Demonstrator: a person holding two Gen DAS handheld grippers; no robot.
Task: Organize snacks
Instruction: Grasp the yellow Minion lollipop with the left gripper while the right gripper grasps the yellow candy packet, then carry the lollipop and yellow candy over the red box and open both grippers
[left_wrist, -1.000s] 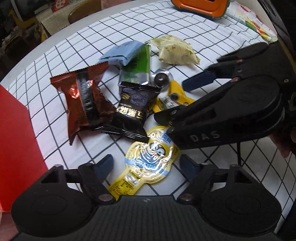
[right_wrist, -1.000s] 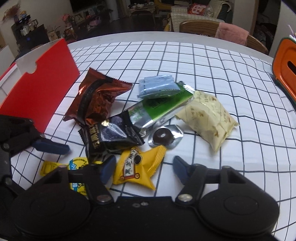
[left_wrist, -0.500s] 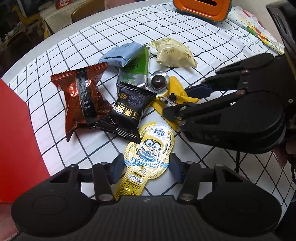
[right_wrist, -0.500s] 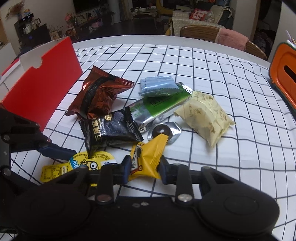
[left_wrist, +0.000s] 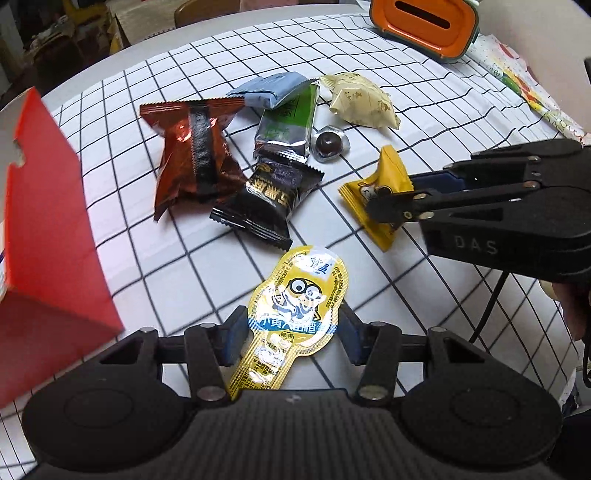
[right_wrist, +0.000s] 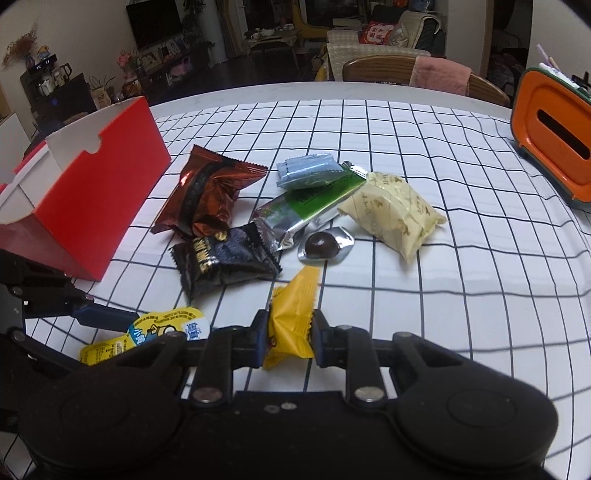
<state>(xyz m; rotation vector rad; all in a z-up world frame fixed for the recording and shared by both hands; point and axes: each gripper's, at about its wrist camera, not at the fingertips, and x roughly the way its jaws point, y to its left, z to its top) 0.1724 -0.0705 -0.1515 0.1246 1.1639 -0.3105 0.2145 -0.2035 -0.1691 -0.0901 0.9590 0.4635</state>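
Note:
My left gripper (left_wrist: 290, 338) is shut on a flat yellow cartoon-print packet (left_wrist: 295, 310) and holds it above the table; the packet also shows in the right wrist view (right_wrist: 162, 332). My right gripper (right_wrist: 290, 332) is shut on a small yellow candy packet (right_wrist: 291, 317), which also shows in the left wrist view (left_wrist: 380, 192), lifted off the cloth. A pile of snacks lies ahead: a brown bag (right_wrist: 210, 192), a black packet (right_wrist: 221, 258), a green-silver packet (right_wrist: 310, 206), a blue packet (right_wrist: 308, 170), a cream packet (right_wrist: 393, 210) and a foil-cupped chocolate (right_wrist: 323, 243).
An open red cardboard box (right_wrist: 92, 188) stands at the left of the checked tablecloth (right_wrist: 424, 155). An orange container (right_wrist: 550, 133) stands at the far right. A chair with a pink cloth (right_wrist: 424, 74) is behind the table.
Both grippers closed on their packets and lifted them. The yellow candy packet came away from the pile to the right, and the cartoon packet rose off the cloth.

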